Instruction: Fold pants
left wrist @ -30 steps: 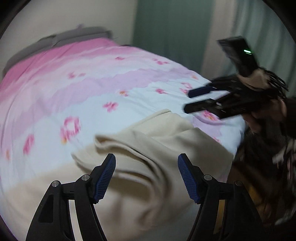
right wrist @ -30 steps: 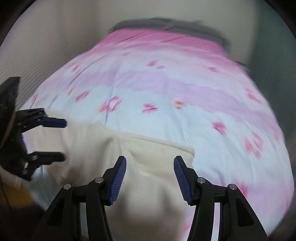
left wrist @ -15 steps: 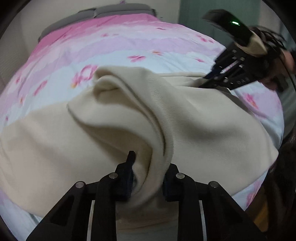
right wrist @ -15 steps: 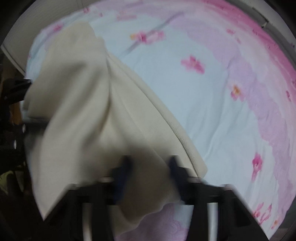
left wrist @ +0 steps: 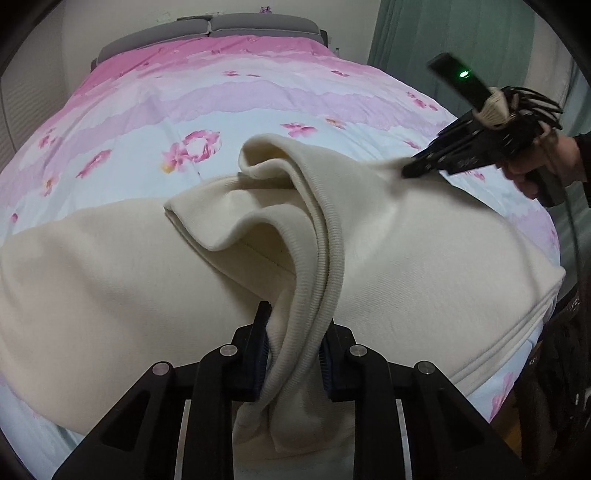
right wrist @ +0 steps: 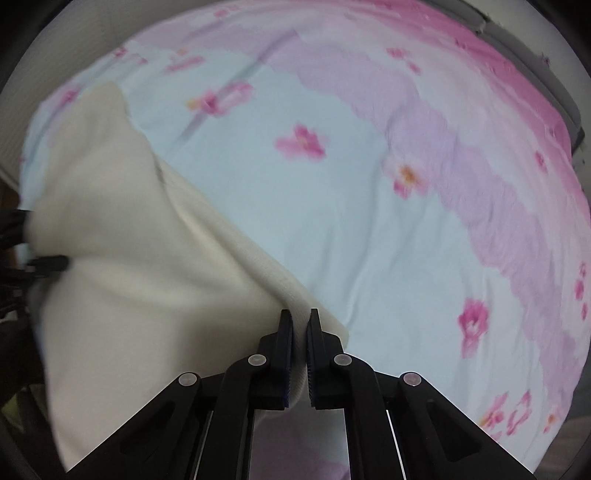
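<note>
Cream pants (left wrist: 406,258) lie bunched across the near end of the bed, and the right wrist view has them at the left (right wrist: 129,258). My left gripper (left wrist: 295,354) is shut on a gathered fold of the ribbed waistband (left wrist: 328,236), which rises between its blue pads. My right gripper (right wrist: 299,332) grips the thin ribbed edge of the pants, its jaws closing tight with the cloth pinched between them. From the left wrist view the right gripper (left wrist: 406,171) tugs the fabric at the far right. The left gripper (right wrist: 33,240) shows dimly at the left rim of the right wrist view.
A pink, lilac and pale blue flowered bed cover (left wrist: 221,103) spreads beyond the pants (right wrist: 369,221). A grey headboard (left wrist: 207,29) stands at the far end, with a green curtain (left wrist: 461,37) to its right. A hand (left wrist: 535,173) holds the right gripper's handle. The bed edge drops off at the right.
Both grippers came down from above the bed onto the pants and went from wide open to shut on the fabric. The waistband now bunches up between the left pads.
</note>
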The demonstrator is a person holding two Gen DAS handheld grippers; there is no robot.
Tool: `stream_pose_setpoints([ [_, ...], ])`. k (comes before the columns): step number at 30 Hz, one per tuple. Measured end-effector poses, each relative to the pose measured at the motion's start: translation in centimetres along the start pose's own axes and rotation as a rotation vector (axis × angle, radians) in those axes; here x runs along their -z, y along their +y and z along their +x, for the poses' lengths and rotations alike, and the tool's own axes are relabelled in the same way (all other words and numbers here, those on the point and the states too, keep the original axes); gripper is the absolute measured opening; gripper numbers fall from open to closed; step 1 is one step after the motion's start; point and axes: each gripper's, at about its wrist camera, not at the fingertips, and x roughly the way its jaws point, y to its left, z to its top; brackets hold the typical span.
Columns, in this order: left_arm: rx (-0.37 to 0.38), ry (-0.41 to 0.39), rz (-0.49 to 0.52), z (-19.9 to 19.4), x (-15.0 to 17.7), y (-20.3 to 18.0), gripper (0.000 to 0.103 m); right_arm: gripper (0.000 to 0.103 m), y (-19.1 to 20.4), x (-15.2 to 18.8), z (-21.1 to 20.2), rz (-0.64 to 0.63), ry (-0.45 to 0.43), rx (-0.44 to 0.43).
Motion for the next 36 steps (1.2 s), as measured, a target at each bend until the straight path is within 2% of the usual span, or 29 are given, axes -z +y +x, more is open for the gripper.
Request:
stream_pose_setpoints([
  [3, 0.004, -0.015, -0.008, -1.4, 0.2, 0.5, 0.027, 0.012, 1.0, -0.2, 1.1, 0.004, 0.014, 0.017],
  [4, 0.003, -0.020, -0.012, -1.8, 0.1, 0.8, 0.027, 0.019, 1.4, -0.4, 0.8, 0.004, 0.000, 0.038],
  [5, 0.001, -0.025, -0.017, -2.2, 0.1, 1.0, 0.027, 0.031, 1.6, -0.5, 0.3, 0.006, -0.023, 0.044],
  [6, 0.004, -0.031, -0.023, -2.9, 0.2, 1.3, 0.028, 0.038, 2.0, -0.7, -0.8, 0.011, -0.063, 0.043],
  [8, 0.006, -0.029, -0.029, -3.3, 0.2, 1.6, 0.028, 0.057, 3.0, -1.2, -3.1, 0.018, -0.143, 0.039],
  [11, 0.008, -0.023, -0.045, -3.6, 0.4, 2.0, 0.028, 0.064, 4.8, -4.0, -6.1, -0.009, -0.258, -0.067],
  [14, 0.009, -0.012, -0.078, -3.5, 1.0, 2.5, 0.028, 0.069, 6.6, -8.6, -6.2, -0.120, -0.264, -0.178],
  [18, 0.012, -0.016, -0.137, -3.5, 1.5, 3.1, 0.031, 0.069, 8.3, -13.7, -3.2, -0.264, -0.160, -0.310],
  [20, 0.009, -0.025, -0.167, -3.5, 1.8, 3.2, 0.032, 0.069, 9.7, -15.5, -0.7, -0.363, -0.060, -0.369],
  [24, -0.005, -0.049, -0.190, -3.5, 2.0, 3.1, 0.032, 0.066, 12.3, -16.7, 2.8, -0.516, 0.080, -0.409],
  [25, -0.012, -0.054, -0.188, -3.4, 2.1, 3.0, 0.032, 0.060, 13.0, -17.2, 3.8, -0.529, 0.115, -0.428],
  [26, -0.016, -0.056, -0.186, -3.5, 2.2, 2.9, 0.032, 0.048, 13.4, -17.2, 4.5, -0.543, 0.145, -0.444],
  [27, -0.024, -0.057, -0.181, -3.4, 2.2, 2.8, 0.033, 0.039, 14.2, -17.4, 5.6, -0.575, 0.189, -0.453],
  [28, -0.033, -0.059, -0.178, -3.4, 2.2, 2.8, 0.033, 0.022, 14.9, -17.5, 6.6, -0.597, 0.237, -0.458],
  [29, -0.035, -0.061, -0.178, -3.5, 2.3, 2.8, 0.032, 0.017, 15.4, -17.6, 7.0, -0.614, 0.254, -0.450],
  [32, -0.038, -0.072, -0.205, -3.7, 2.3, 3.4, 0.033, 0.010, 15.8, -18.1, 6.5, -0.644, 0.232, -0.438],
  [36, -0.059, -0.057, -0.252, -3.1, 2.5, 4.8, 0.032, 0.008, 14.1, -19.5, 4.0, -0.554, 0.117, -0.418],
])
